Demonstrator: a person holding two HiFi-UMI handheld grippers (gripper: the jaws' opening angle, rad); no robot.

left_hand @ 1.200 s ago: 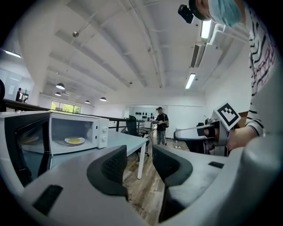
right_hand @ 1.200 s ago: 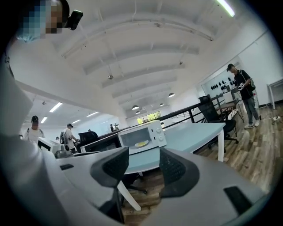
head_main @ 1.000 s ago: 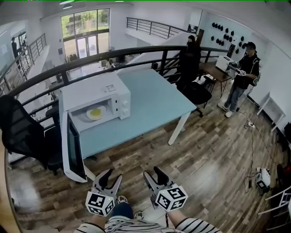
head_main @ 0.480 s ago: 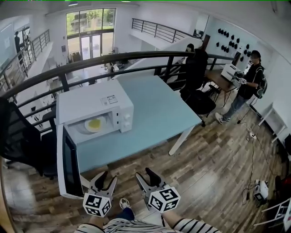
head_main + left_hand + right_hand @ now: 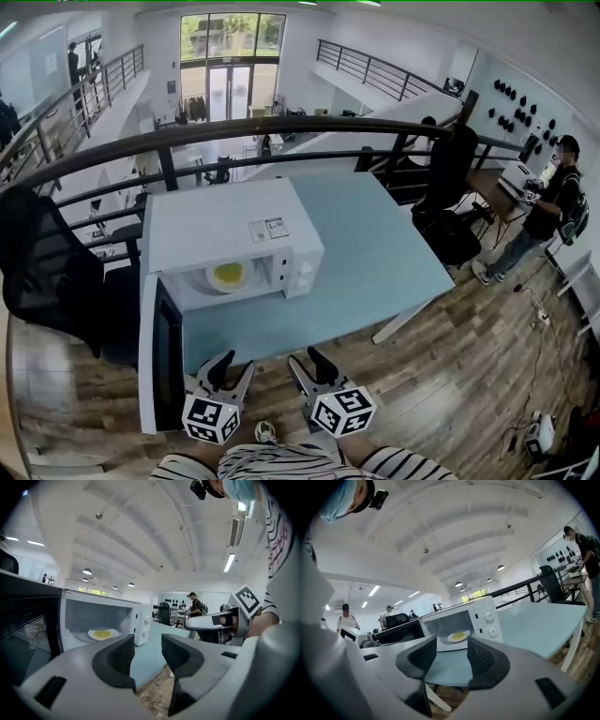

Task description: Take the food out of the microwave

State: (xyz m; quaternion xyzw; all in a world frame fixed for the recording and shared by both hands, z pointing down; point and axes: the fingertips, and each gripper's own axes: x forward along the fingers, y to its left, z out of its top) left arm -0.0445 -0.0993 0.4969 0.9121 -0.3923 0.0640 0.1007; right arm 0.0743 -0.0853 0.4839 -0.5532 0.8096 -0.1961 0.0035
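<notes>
Head view: a white microwave (image 5: 234, 230) is seen centre-left on a light-blue table (image 5: 375, 244), its door (image 5: 159, 352) swung open at lower left. The food (image 5: 230, 275), yellow on a white plate, is seen inside the cavity. A label (image 5: 269, 229) on the top is too small to be read. The left gripper (image 5: 232, 364) and right gripper (image 5: 309, 360) are held at bottom centre, apart from the microwave. Left gripper view: jaws are parted, nothing btwn them. Right gripper view: jaws are likewise spread and empty; two knobs (image 5: 489, 623) are seen, w/o legible markings.
</notes>
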